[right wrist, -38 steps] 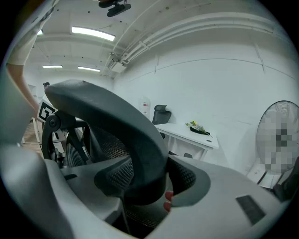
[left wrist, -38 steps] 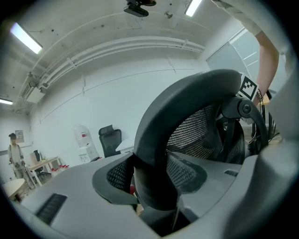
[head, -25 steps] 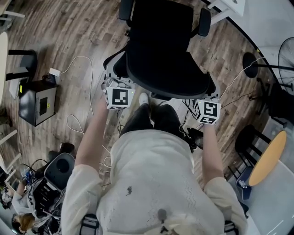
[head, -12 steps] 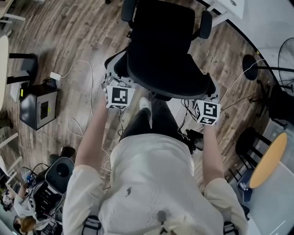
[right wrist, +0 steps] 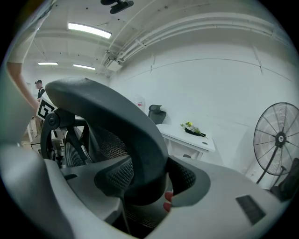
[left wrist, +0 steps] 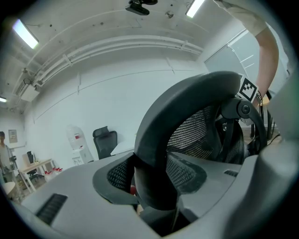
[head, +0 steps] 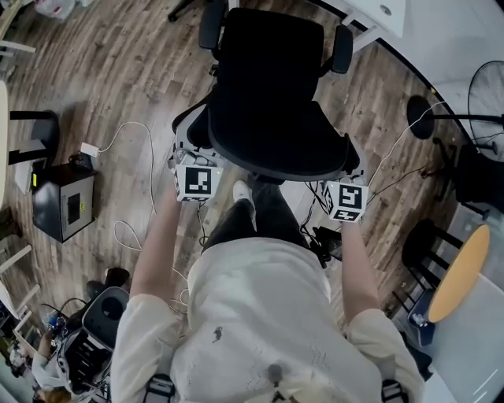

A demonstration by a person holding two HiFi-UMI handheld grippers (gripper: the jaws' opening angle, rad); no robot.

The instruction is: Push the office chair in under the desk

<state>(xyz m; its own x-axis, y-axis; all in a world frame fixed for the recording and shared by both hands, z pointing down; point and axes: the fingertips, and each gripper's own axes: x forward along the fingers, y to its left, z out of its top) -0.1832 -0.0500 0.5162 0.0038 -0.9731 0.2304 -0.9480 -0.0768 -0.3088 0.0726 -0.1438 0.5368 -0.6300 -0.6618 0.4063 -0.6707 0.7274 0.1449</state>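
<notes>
Left gripper point(left wrist: 154, 186) first: its textured pads point(left wrist: 119, 175) sit on either side of the backrest frame point(left wrist: 187, 107) and press right onto it, so the jaws are clamped on that fat grey rim with mesh showing behind it. The right gripper point(right wrist: 145, 186) is the same deal, with pads point(right wrist: 191, 179) squeezed onto the opposite edge of the same frame point(right wrist: 107, 107). Nothing else is between either pair of jaws.

From the head view, the left gripper point(head: 189, 157) and right gripper point(head: 350, 173) are on the two back corners of the office chair point(head: 272, 94). The person is standing directly behind it with both arms stretched forward. The chair is black, with its seat and both armrests pointing away from the person.

The chair's out on the wood floor point(head: 118, 71). Its far end is close to the corner of the white desk point(head: 386, 12) at the top right, but I can't tell whether any of it is under the desk. The right gripper view shows that desk point(right wrist: 187, 135) beyond the backrest.

Around it there's a standing fan point(right wrist: 278, 140) off to the right, white cables point(head: 126, 134) looped on the floor near the left gripper, and a black box point(head: 63, 208) well off to the left.
</notes>
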